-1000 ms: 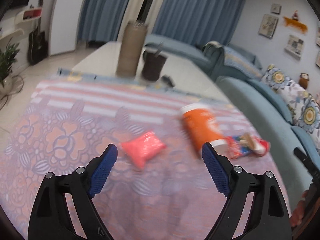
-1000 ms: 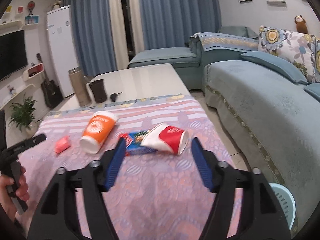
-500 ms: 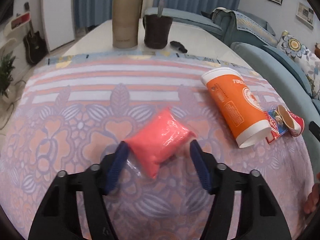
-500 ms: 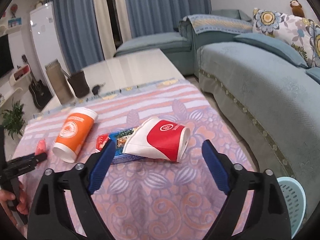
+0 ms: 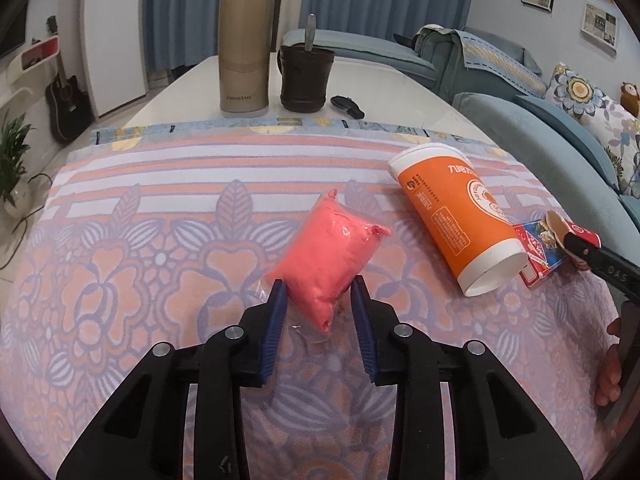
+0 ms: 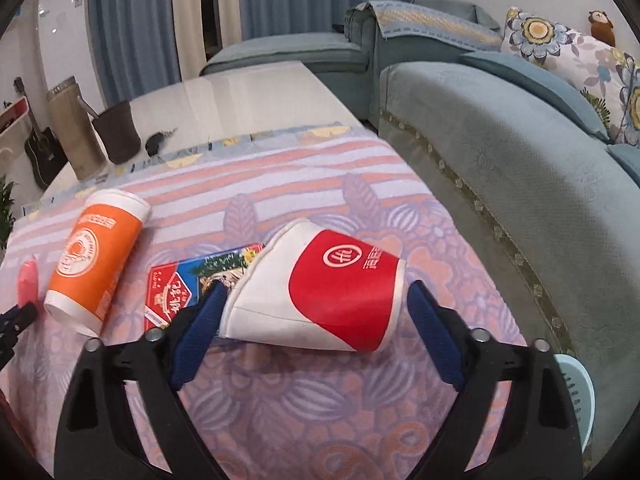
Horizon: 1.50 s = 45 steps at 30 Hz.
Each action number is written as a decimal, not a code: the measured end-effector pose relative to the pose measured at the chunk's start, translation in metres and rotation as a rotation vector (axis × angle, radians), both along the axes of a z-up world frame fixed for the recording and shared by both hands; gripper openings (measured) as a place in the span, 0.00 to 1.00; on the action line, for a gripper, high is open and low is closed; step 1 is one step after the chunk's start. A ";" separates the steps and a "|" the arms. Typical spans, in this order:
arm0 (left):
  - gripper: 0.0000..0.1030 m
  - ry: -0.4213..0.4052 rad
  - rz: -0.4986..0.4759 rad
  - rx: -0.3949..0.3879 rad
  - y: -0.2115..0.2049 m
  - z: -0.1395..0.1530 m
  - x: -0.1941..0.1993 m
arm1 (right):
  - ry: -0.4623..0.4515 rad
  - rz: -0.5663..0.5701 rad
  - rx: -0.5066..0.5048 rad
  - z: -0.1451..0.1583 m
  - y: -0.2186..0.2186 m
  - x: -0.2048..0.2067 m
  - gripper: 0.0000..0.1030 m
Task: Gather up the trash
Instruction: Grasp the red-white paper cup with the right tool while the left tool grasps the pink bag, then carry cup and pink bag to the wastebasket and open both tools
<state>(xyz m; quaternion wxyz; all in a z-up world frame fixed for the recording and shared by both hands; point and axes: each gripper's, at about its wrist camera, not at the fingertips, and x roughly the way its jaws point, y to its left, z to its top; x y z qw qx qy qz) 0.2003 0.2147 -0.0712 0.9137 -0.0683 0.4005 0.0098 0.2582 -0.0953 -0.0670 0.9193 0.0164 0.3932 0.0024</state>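
A pink plastic bag (image 5: 328,256) lies on the flowered tablecloth (image 5: 120,240). My left gripper (image 5: 319,292) is closing, and its blue pads (image 5: 276,312) touch both sides of the bag's near end. A red-and-white paper cup (image 6: 320,292) lies on its side, partly over a blue-and-red packet (image 6: 176,292). My right gripper (image 6: 316,288) straddles that cup with its jaws closing; a thin gap shows at the cup's rim. An orange cup (image 6: 96,264) lies on its side between the two spots, also in the left wrist view (image 5: 456,216).
At the table's far end stand a tan thermos (image 5: 244,48) and a dark mug (image 5: 306,80), with a black key fob (image 5: 348,106) beside them. A blue sofa (image 6: 500,160) runs along the right edge. A pale blue basket (image 6: 576,392) sits on the floor below.
The left gripper came down over the pink bag and its jaws narrowed onto it. The right gripper moved forward and down until the red-and-white cup lay between its jaws.
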 end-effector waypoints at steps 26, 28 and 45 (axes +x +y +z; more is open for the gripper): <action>0.21 -0.230 -0.354 -0.180 -0.166 0.082 -0.115 | -0.131 -0.064 0.126 0.056 -0.122 -0.183 0.72; 0.21 -0.234 -0.400 -0.174 -0.192 0.087 -0.120 | -0.119 -0.113 0.151 0.057 -0.152 -0.194 0.72; 0.21 0.000 -0.679 -0.282 -0.382 0.021 -0.117 | -0.002 -0.435 0.301 -0.020 -0.316 -0.261 0.72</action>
